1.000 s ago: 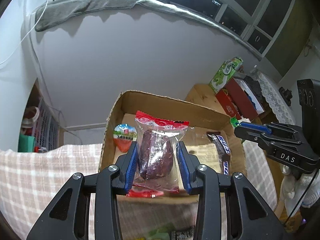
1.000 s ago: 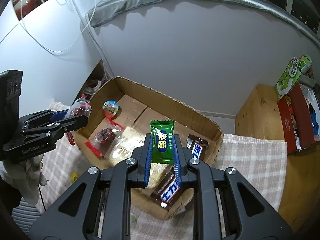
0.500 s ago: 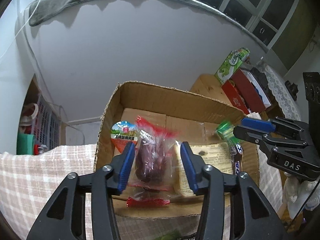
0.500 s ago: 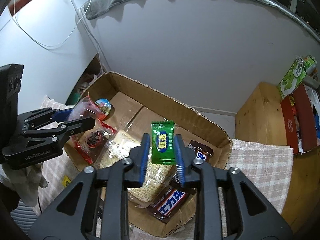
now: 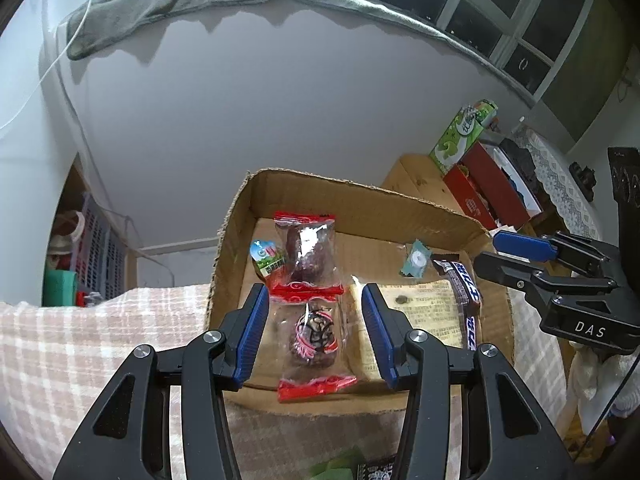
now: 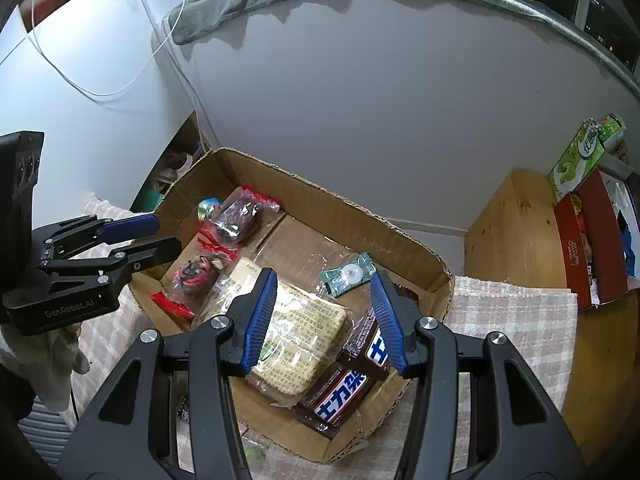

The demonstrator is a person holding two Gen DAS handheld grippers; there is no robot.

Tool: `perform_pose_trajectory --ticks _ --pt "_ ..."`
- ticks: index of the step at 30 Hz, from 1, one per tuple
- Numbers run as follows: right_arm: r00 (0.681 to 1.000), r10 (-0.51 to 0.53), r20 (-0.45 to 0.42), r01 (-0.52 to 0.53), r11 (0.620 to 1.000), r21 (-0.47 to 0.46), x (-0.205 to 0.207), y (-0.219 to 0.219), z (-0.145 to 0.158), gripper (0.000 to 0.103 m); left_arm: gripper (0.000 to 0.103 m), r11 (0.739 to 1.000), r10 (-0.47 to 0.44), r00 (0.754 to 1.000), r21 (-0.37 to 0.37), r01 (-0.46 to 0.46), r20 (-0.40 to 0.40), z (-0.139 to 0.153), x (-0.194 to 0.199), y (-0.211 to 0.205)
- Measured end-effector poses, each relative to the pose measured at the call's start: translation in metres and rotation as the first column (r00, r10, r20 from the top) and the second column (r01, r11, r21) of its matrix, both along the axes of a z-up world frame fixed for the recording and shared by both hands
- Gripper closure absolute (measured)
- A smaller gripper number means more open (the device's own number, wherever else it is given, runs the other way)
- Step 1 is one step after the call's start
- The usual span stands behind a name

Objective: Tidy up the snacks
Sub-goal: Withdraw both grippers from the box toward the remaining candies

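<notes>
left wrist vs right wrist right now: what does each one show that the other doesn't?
Left wrist only: the grey slatted crate to the left of the box, and dark window panes at upper right.

Right wrist only: the white panel with a looping white cable, and the Snickers bars seen full length at the box's near corner.

Both: the cardboard box, two red-ended date packets, the small green candy, the flat printed packet, the checked cloth, and each other's tool; both tools stand open with nothing held, having just opened.
</notes>
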State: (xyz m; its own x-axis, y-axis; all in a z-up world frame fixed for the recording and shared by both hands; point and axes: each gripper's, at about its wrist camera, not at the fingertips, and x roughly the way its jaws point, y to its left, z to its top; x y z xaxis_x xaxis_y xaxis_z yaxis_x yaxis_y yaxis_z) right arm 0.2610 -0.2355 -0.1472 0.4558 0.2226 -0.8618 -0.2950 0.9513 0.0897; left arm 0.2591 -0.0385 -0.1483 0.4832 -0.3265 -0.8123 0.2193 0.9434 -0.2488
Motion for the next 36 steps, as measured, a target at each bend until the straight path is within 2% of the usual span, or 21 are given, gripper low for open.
perform_pose_trajectory --ticks 11,21,28,36 --pt "0.999 0.005 0.038 -0.005 1.000 0.004 -0.039 -0.004 0.023 0.052 0.056 1.000 0.003 1.000 -0.026 -0.003 0.024 0.017 -0.036 0.024" --pt "1.000 -0.002 0.023 0.001 0.999 0.046 -0.097 -0.016 0.029 0.052 0.056 0.999 -0.011 0.999 -0.031 0.009 -0.048 -0.004 -0.074 0.039" --pt "0.999 -0.009 -0.037 0.011 0.997 0.073 -0.136 -0.017 0.010 0.052 0.056 0.998 -0.037 0.992 -0.045 0.032 -0.121 -0.032 -0.085 0.042" --pt "0.991 -0.038 -0.126 0.048 0.996 0.080 -0.153 -0.019 -0.028 0.052 0.059 0.995 -0.073 0.976 -0.076 0.058 -0.205 -0.062 -0.078 0.041"
